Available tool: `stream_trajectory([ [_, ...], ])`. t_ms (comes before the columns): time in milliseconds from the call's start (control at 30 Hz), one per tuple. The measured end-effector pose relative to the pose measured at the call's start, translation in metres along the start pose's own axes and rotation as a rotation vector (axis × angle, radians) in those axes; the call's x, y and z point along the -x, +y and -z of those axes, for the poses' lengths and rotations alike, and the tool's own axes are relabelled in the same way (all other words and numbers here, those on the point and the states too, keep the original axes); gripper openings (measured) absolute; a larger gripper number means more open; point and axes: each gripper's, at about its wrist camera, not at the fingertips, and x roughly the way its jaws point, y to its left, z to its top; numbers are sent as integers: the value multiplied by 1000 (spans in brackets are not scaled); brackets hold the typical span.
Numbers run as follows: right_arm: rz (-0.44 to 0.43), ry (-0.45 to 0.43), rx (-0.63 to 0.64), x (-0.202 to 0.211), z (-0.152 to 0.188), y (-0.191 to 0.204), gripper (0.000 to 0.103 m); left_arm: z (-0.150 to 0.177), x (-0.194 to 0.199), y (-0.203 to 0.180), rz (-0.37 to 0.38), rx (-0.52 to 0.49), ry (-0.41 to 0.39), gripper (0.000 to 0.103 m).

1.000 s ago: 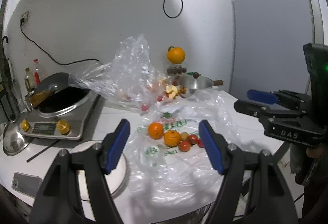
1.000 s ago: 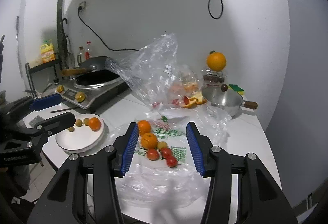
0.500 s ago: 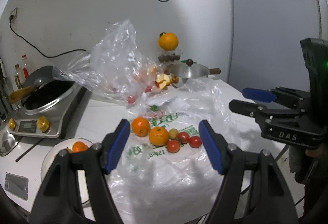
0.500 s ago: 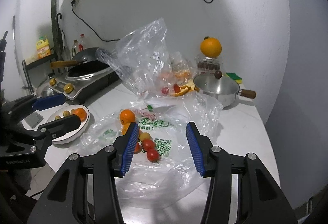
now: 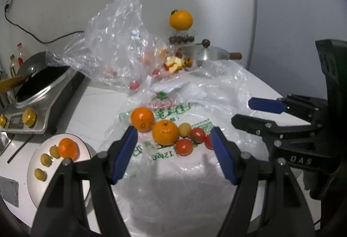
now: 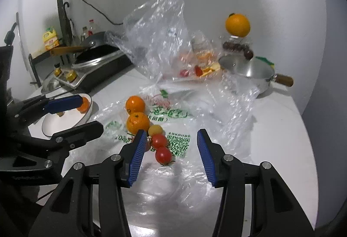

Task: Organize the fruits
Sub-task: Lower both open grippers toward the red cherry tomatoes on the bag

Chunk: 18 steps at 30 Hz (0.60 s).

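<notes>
Two oranges, a small yellow fruit and three cherry tomatoes lie on a flattened printed plastic bag. My left gripper is open and empty, hovering just before this pile. A white plate at the left holds an orange and three small yellow fruits. My right gripper is open and empty, close above the tomatoes; it also shows in the left wrist view.
A crumpled clear bag with more fruit stands behind. A metal pot and a jar topped with an orange are at the back. An induction cooker with a wok is at the left. A phone lies by the plate.
Both grippers have moved forward and down toward the fruit pile on the bag. The plate with its orange has come into the left wrist view. Both jaws stay open.
</notes>
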Motion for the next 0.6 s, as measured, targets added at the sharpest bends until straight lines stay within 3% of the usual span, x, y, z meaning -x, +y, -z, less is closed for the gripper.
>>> stream_trajectory([
  [400, -60, 118, 29, -47, 6, -5, 51, 9, -43, 9, 2, 42, 85, 71],
  [600, -66, 179, 97, -66, 11, 5, 45, 18, -55, 14, -5, 67, 115, 71],
])
